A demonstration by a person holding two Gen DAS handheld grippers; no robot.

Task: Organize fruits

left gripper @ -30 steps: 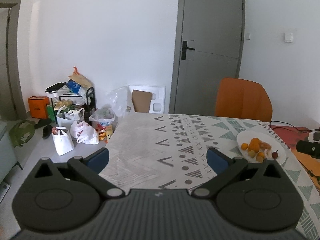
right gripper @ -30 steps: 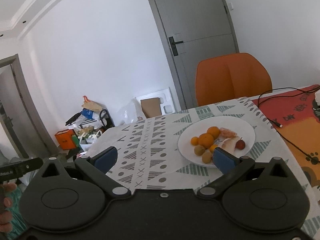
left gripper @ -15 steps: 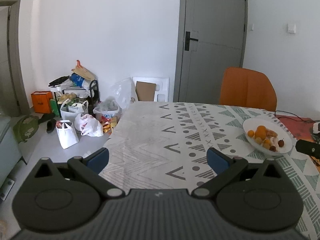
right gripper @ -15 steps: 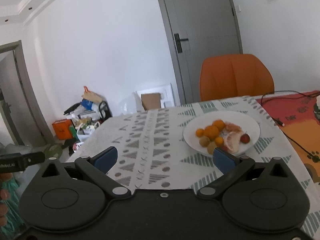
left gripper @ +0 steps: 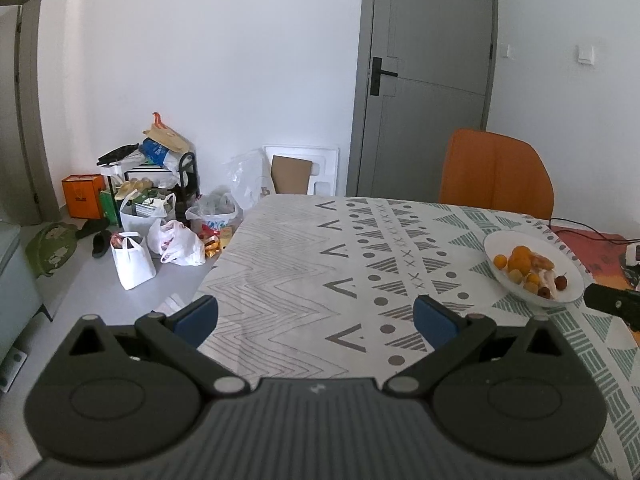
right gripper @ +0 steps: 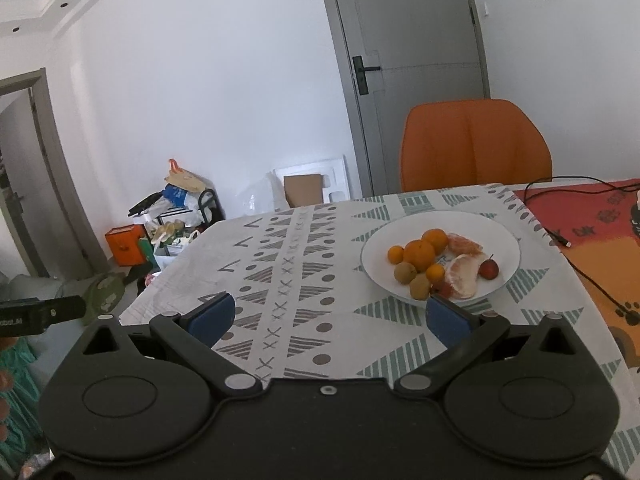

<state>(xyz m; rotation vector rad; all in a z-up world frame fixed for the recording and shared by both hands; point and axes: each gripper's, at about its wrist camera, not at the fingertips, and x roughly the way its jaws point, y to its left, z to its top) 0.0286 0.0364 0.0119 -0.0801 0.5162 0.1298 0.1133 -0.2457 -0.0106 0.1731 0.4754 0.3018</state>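
A white plate (right gripper: 500, 236) on the patterned tablecloth (right gripper: 304, 280) holds oranges (right gripper: 419, 255), small brown-green fruits (right gripper: 405, 272), peeled citrus segments (right gripper: 464, 274) and a small red fruit (right gripper: 489, 268). The plate also shows in the left wrist view (left gripper: 570, 270) at the right. My right gripper (right gripper: 326, 318) is open and empty, just short of the plate, its right finger near the plate's front rim. My left gripper (left gripper: 316, 316) is open and empty over the table's left part.
An orange chair (right gripper: 476, 148) stands behind the table before a grey door (right gripper: 412, 72). A black cable (right gripper: 576, 264) crosses the red-orange mat (right gripper: 600, 248) at the right. Bags and boxes (left gripper: 152, 216) clutter the floor at the left.
Both grippers have tilted and shifted slightly; the plate now sits lower and nearer in the right wrist view and further right in the left wrist view. Jaws stay open.
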